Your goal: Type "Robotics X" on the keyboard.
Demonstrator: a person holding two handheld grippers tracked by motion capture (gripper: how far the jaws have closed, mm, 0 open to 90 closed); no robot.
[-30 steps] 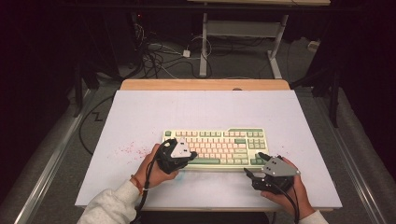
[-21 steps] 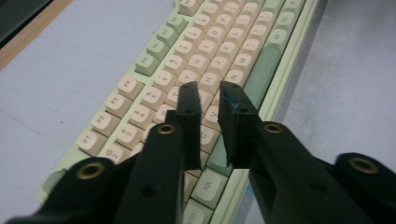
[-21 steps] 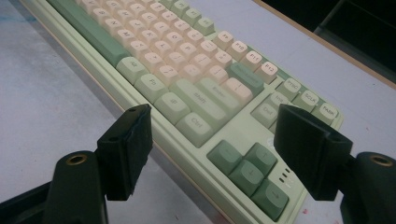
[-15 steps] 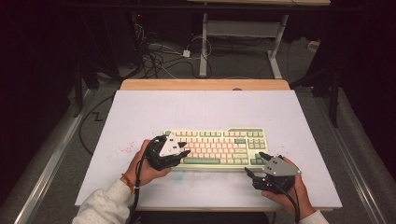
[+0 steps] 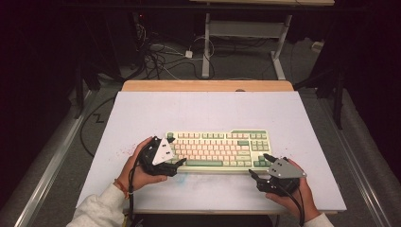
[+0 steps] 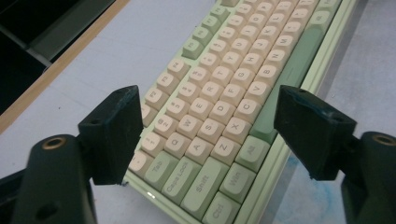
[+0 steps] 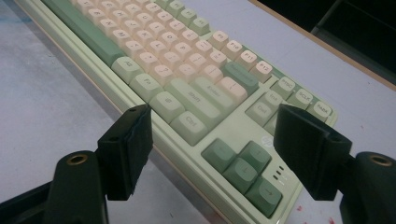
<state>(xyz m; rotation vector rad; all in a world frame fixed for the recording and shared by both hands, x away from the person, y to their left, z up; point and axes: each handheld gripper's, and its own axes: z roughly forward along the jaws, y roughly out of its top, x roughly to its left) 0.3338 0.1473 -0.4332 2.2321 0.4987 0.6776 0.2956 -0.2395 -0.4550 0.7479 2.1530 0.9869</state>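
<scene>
A cream and green keyboard [image 5: 217,149] lies across the near middle of the white table mat [image 5: 208,111]. My left gripper [image 5: 176,151] is at its left end, and its jaws have just been opening. In the left gripper view the gripper [image 6: 208,116] stands wide, straddling the corner of the keyboard [image 6: 224,70] by Tab and Ctrl, and the pads [image 6: 116,135] press on nothing. My right gripper [image 5: 259,164] rests at the front right corner. In its own view the gripper [image 7: 212,126] is open over the arrow keys of the keyboard [image 7: 154,51].
The mat lies on a wooden tabletop whose far edge [image 5: 208,86] shows beyond it. Faint red specks [image 5: 124,152] mark the mat to the left of the keyboard. Cables [image 5: 161,59] and a desk frame [image 5: 246,35] stand on the dark floor behind.
The left hand has slid left along the keyboard to its left end, and its jaws have gone from shut to wide open. The right hand has kept still.
</scene>
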